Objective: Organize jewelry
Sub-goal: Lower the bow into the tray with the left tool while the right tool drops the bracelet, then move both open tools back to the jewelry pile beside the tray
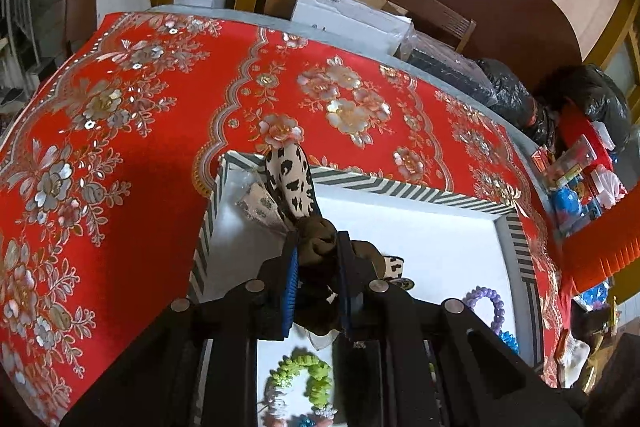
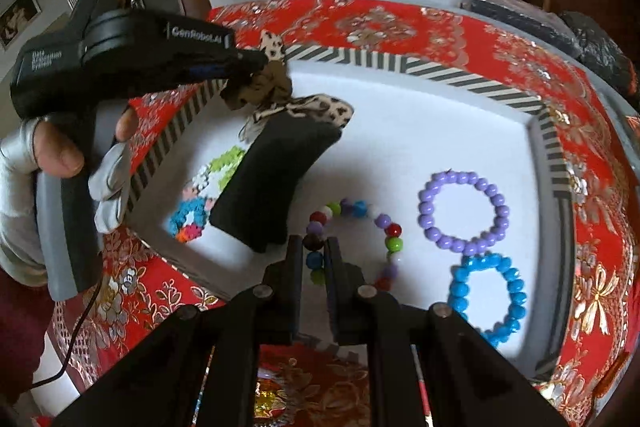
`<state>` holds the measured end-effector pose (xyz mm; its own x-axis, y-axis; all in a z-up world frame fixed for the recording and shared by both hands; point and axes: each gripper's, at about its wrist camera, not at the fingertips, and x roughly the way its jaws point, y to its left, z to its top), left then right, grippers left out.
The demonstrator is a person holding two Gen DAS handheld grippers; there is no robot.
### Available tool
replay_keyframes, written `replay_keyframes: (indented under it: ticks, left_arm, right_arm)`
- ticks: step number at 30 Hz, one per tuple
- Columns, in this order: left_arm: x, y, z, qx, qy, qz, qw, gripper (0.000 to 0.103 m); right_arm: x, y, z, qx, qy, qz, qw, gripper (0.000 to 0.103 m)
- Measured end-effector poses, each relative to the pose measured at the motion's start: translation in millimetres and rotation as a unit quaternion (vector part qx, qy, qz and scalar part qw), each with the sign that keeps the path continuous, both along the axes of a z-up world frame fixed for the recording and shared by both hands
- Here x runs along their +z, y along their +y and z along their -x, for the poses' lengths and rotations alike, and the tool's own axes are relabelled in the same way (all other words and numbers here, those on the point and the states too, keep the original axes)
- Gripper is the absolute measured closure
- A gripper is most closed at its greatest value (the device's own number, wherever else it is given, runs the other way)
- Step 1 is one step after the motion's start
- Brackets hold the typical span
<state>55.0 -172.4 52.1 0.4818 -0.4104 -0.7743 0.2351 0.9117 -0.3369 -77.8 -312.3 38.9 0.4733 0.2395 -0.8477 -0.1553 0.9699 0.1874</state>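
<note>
A white tray with a black-and-white striped rim lies on the red floral tablecloth. My left gripper hangs over the tray's far left corner, shut on the brown knot of a leopard-print bow. At the tray's near edge, my right gripper is shut on a dark bead of a multicoloured bead bracelet, whose loop rests on the tray floor. A black cushion block stands in the tray between the two grippers.
A purple bead bracelet and a blue one lie at the tray's right. A flower-shaped bracelet in green, pink and blue lies left of the black block. A gloved hand holds the left gripper's handle. Boxes and bags crowd the table's far edge.
</note>
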Motion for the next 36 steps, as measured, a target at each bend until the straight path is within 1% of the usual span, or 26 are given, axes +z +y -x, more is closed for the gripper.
replay_keyframes:
  ticks: [1,3,5,7,10,12,14,18,22,26,33,36]
  left_arm:
    - [-1,0,0,-0.004,0.004,0.005,1.0000,0.091]
    - [-4,0,0,-0.010,0.011,0.012,0.9998,0.085]
    - [-5,0,0,-0.016,0.017,0.013,0.9996,0.084]
    - [-4,4,3,-0.017,0.021,0.015,0.9995,0.083]
    - [5,13,11,-0.016,0.012,0.013,0.9997,0.081]
    - [11,18,17,-0.015,0.005,0.001,0.9999,0.080]
    - [16,23,24,-0.014,0.000,-0.006,0.9999,0.080]
    - [24,29,40,-0.017,-0.010,-0.014,0.9997,0.080]
    - [33,27,63,-0.024,-0.029,-0.028,0.9989,0.080]
    - [42,20,88,-0.033,-0.051,-0.047,0.9970,0.080]
    - [55,10,129,-0.049,-0.082,-0.060,0.9936,0.080]
    - [59,7,147,-0.055,-0.095,-0.072,0.9913,0.080]
  right_arm:
    - [-2,0,0,0.003,0.006,-0.009,1.000,0.092]
    - [-4,0,0,0.010,0.016,-0.018,1.000,0.092]
    - [-6,2,1,0.016,0.022,-0.023,0.999,0.090]
    - [-3,1,5,0.011,0.018,-0.024,0.999,0.087]
    - [5,-6,12,0.004,0.007,-0.036,0.999,0.082]
    - [13,-12,19,-0.007,-0.003,-0.034,0.999,0.071]
    - [19,-17,26,-0.015,-0.012,-0.033,0.999,0.067]
    - [28,-26,39,-0.029,-0.023,-0.038,0.999,0.067]
    - [35,-33,51,-0.040,-0.033,-0.040,0.998,0.067]
    - [42,-40,63,-0.058,-0.041,-0.041,0.997,0.061]
    - [56,-50,95,-0.076,-0.064,-0.047,0.994,0.061]
    - [59,-53,107,-0.083,-0.068,-0.050,0.993,0.061]
